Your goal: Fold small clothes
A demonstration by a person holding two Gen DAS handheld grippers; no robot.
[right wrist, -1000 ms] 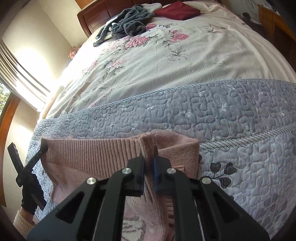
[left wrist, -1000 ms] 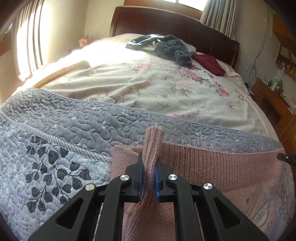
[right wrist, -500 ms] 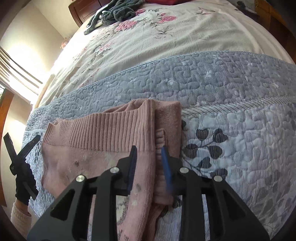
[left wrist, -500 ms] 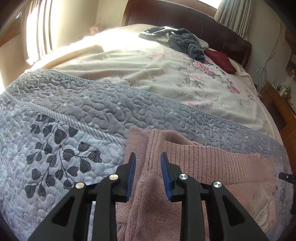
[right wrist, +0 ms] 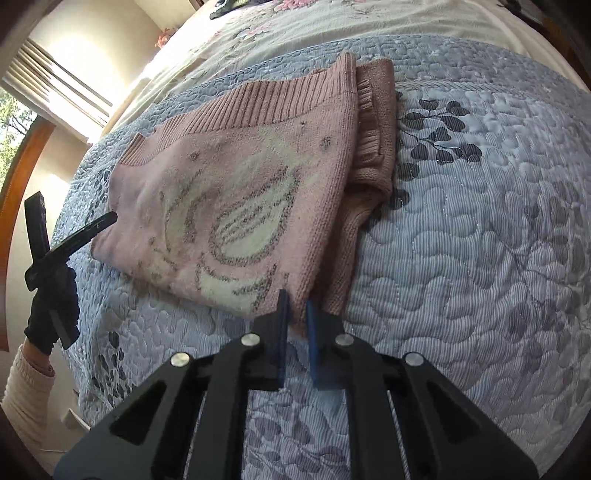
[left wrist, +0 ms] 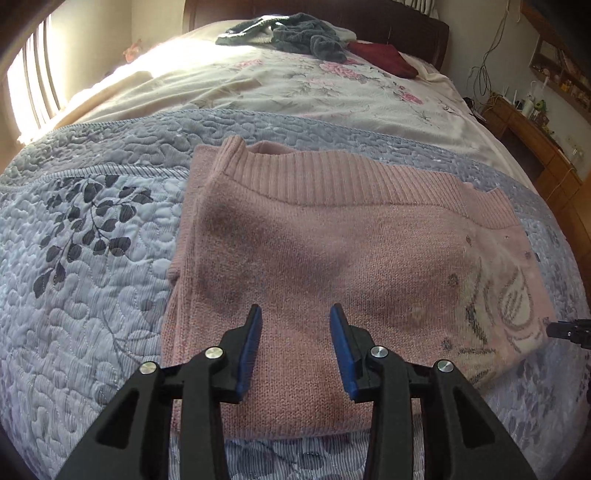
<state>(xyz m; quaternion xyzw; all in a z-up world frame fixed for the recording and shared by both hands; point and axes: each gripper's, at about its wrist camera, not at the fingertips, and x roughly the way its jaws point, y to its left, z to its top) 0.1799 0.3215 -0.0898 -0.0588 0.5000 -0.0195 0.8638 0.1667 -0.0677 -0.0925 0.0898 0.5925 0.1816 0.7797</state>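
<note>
A pink knitted sweater [left wrist: 332,251] lies folded flat on the grey-blue quilt [left wrist: 92,258], ribbed hem toward the far side. My left gripper [left wrist: 295,321] hovers open over its near part, with nothing between the blue pads. In the right wrist view the sweater [right wrist: 229,192] shows its cream pattern, with a folded sleeve along its right side. My right gripper [right wrist: 295,301] sits at the sweater's near corner, fingers almost together with pink knit between them. The left gripper's finger [right wrist: 107,219], held by a gloved hand [right wrist: 51,306], is at the sweater's left edge.
A heap of grey clothes [left wrist: 295,35] and a dark red garment [left wrist: 384,55] lie near the headboard on the floral sheet [left wrist: 295,92]. Wooden furniture [left wrist: 535,136] stands to the right of the bed. The quilt [right wrist: 480,240] stretches bare to the right of the sweater.
Both grippers let go of the sweater's hem and drew back toward its near edge. The left one stands wider open; the right one has closed onto the near corner.
</note>
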